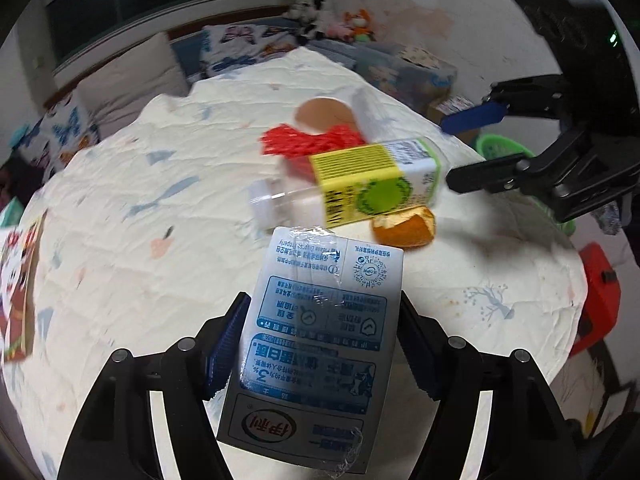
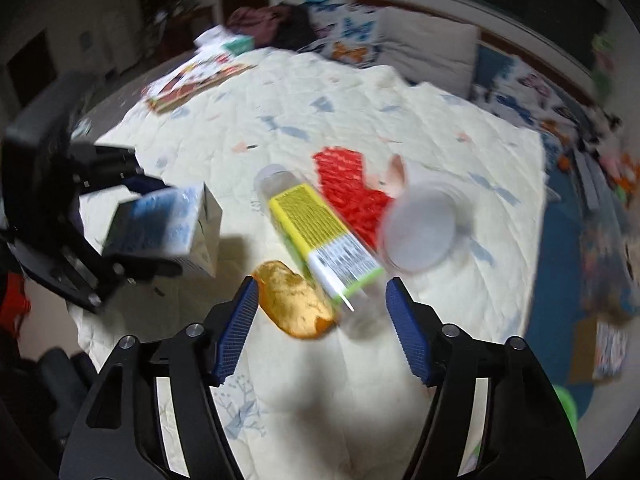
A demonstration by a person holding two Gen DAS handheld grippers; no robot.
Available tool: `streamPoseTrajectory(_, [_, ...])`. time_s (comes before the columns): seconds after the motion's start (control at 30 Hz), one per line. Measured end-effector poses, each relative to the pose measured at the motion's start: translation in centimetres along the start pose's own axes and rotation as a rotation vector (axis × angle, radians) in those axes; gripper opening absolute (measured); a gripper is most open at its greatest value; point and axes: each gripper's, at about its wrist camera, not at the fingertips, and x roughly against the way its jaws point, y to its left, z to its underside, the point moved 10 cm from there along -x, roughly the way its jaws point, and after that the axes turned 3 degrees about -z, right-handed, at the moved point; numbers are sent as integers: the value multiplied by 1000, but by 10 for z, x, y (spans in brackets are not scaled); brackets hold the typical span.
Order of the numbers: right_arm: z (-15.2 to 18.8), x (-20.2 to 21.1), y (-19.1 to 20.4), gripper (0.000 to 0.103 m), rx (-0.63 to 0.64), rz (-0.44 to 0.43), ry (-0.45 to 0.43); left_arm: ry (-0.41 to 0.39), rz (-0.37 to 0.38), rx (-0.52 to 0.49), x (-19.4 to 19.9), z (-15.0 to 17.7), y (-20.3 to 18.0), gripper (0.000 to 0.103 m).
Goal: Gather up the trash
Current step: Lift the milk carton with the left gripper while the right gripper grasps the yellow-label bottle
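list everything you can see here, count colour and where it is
milk carton: 1, blue and white, between the left gripper's pads, lifted off the bedspread
bottle: 1, clear with yellow-green label and pale cap, lying on the bedspread
orange peel: 1, orange, beside the bottle, nearest the right gripper
mesh net: 1, red, behind the bottle
paper cup: 1, white outside, on its side next to the net
printed card: 1, red and white, far edge of the bedspread
bedspread: 1, cream with small prints, under everything
basket: 1, green, on the floor beyond the bed
left gripper: 1, black with blue pads, holding the carton
right gripper: 1, black with blue pads, open above the peel and bottle
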Motion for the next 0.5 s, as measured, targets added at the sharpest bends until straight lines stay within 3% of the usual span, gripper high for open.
streamPoseTrajectory(0.27, [-23, -41, 16, 58, 160, -73, 91, 2, -39, 121, 21, 17, 36, 68])
streamPoseTrajectory(0.5, [-39, -70, 18, 58, 284, -82, 170, 31, -35, 181, 18, 34, 49, 68])
